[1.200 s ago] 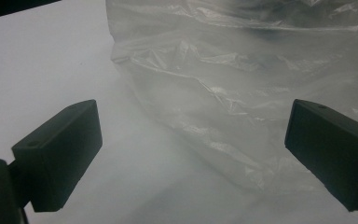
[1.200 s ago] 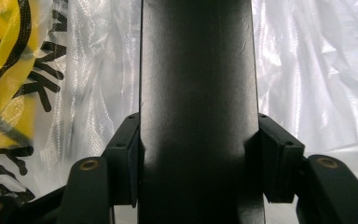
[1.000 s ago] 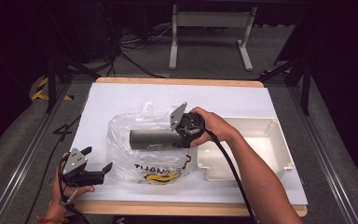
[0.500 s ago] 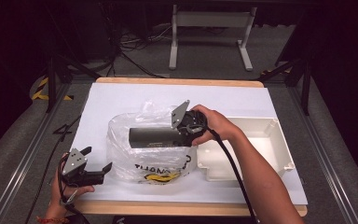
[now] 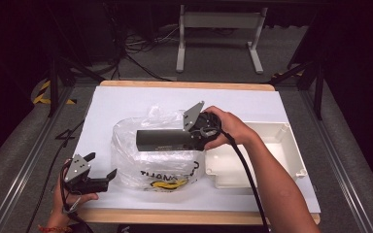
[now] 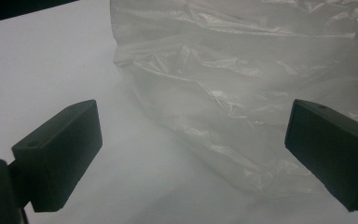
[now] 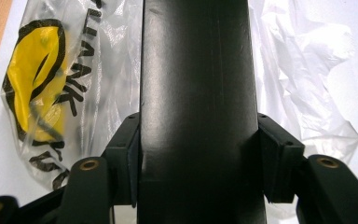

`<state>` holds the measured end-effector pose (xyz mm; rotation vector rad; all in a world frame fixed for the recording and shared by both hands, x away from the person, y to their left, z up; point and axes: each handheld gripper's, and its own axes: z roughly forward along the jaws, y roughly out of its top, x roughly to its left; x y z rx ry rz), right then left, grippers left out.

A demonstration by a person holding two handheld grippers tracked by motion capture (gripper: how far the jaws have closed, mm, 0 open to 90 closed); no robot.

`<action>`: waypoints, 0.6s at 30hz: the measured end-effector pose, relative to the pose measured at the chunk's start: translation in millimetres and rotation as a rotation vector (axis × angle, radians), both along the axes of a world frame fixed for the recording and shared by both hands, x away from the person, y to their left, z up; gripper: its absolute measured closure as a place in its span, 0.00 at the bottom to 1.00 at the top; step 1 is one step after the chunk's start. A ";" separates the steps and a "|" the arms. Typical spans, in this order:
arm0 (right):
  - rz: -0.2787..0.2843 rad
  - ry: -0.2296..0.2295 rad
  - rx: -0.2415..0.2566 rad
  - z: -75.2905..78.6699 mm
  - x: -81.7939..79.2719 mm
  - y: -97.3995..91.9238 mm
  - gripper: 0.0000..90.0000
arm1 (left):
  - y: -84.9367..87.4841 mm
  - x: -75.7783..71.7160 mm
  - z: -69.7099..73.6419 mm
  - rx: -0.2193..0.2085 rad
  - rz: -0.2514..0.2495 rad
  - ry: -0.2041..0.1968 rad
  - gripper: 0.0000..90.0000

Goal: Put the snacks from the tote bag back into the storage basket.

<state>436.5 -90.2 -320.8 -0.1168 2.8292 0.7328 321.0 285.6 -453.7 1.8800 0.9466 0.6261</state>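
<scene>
A long dark tube [image 5: 162, 140] hangs level over a crumpled clear plastic bag [image 5: 150, 167] with black lettering and a yellow mark. My right gripper [image 5: 193, 138] is shut on the tube's right end. In the right gripper view the two pads press on both sides of the tube [image 7: 196, 84], and the bag [image 7: 42, 79] lies below it. My left gripper [image 5: 101, 165] rests near the table's front left corner, open and holding nothing. In the left gripper view its jaws [image 6: 191, 154] stand wide apart and face the bag's [image 6: 242, 93] side.
A white tray [image 5: 284, 145] stands at the right of the white table sheet [image 5: 126, 102], just beside the bag. The wooden table edge [image 5: 175, 216] runs along the front. Dark floor, cables and a stand frame lie beyond the table.
The right gripper has risen slightly with the tube and shifted a little. The left gripper has stayed in place.
</scene>
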 end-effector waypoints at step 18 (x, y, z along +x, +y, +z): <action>-0.026 -0.023 0.024 17.4 -6.5 -36.5 0.47 | -0.6 0.4 -0.3 0.002 0.000 0.004 0.05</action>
